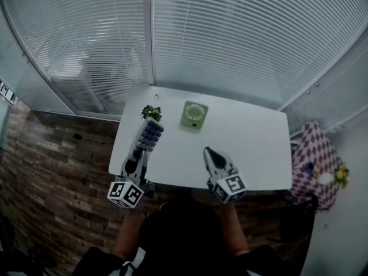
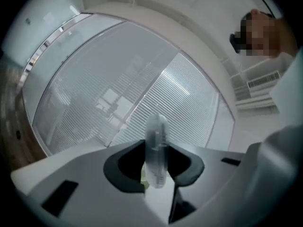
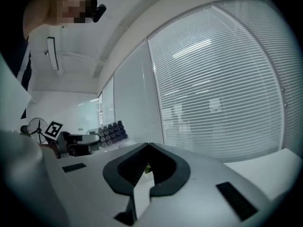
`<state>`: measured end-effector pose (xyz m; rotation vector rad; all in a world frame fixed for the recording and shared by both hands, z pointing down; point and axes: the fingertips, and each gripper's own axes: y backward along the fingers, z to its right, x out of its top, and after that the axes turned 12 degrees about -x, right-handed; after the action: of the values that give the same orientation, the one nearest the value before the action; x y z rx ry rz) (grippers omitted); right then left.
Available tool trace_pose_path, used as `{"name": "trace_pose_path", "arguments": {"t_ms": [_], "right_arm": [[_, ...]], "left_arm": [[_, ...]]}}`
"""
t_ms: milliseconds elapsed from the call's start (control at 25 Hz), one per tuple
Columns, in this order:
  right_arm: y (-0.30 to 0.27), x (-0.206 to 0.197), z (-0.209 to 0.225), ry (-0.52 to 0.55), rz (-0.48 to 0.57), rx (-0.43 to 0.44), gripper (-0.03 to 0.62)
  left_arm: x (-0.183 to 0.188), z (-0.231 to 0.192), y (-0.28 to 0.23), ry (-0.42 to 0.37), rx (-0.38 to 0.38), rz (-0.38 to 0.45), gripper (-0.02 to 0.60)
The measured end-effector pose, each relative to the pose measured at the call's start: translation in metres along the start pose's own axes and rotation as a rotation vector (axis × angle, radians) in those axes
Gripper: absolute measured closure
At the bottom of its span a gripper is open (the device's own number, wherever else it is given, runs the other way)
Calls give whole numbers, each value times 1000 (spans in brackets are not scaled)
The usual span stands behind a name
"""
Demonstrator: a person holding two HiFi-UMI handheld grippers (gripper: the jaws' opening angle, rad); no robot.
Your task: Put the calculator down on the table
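Observation:
A calculator with rows of dark purple round keys is held keys-up over the left part of the white table. My left gripper is shut on its near end. In the left gripper view the calculator shows edge-on as a pale translucent slab clamped between the jaws of the left gripper. In the right gripper view the calculator shows at the left. My right gripper hovers over the table's front middle, shut and empty. In its own view the right gripper has its tips meeting.
A pale green square object lies at the table's back middle. A small potted plant stands at the back left, just beyond the calculator. A checked-cloth side table is at the right. Window blinds close off the far side.

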<state>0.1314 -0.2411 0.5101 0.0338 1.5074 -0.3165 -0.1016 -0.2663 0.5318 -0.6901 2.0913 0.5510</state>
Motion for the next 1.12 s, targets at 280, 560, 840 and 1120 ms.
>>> {"name": "trace_pose_path", "arguments": {"t_ms": [280,560,840,1120], "right_arm": [[1,-2,4,-79,20,21,588],[1,-3,10,-81,18,12,588],[5,2,7,-112,17,26,588],[9,0,3,-122,17,39,588]], "left_arm": [[-7,-14,1,623,2,211,480],[-41,-34,8,960,64,309,480],[-47,-31,4,952,71,293,480],[-73,-50,0,982,128,268,480]]}}
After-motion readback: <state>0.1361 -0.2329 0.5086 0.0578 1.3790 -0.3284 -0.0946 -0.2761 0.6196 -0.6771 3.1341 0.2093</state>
